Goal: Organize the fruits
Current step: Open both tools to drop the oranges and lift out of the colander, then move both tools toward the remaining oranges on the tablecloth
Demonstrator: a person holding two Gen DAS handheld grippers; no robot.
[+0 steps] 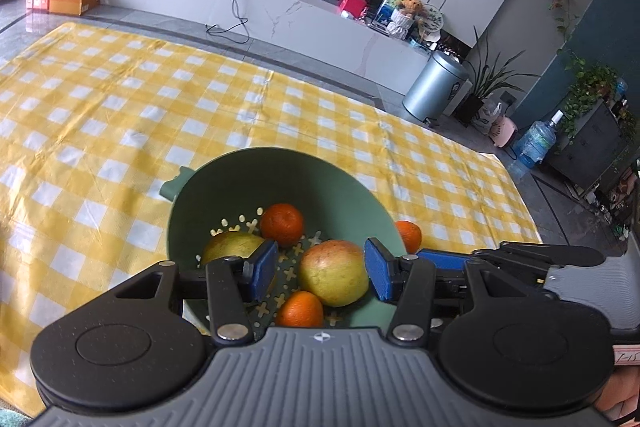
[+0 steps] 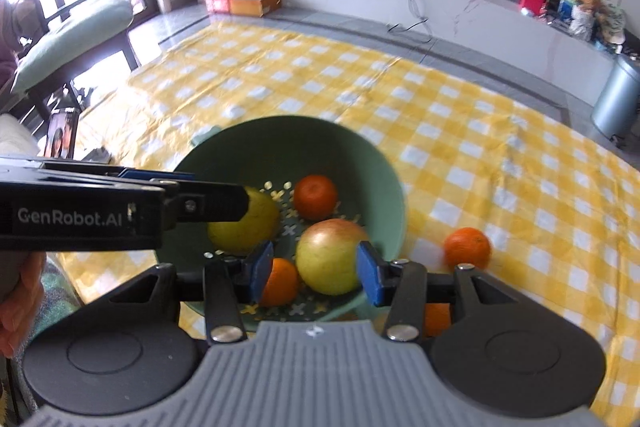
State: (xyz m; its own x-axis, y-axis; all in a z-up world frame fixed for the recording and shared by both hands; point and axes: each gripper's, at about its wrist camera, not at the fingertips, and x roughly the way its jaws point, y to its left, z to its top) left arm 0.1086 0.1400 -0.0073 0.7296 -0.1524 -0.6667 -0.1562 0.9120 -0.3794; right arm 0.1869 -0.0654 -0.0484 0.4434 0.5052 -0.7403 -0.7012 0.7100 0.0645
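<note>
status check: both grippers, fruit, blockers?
Left gripper open, empty, above green bowl. Right gripper open, empty. Two apples, two oranges in bowl; one orange loose on checked cloth. Nothing blocking it.

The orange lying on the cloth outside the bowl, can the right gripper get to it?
Probably yes. The orange lies alone on the checked cloth, right of the green bowl, and the open right gripper has nothing between it and the fruit.
</note>
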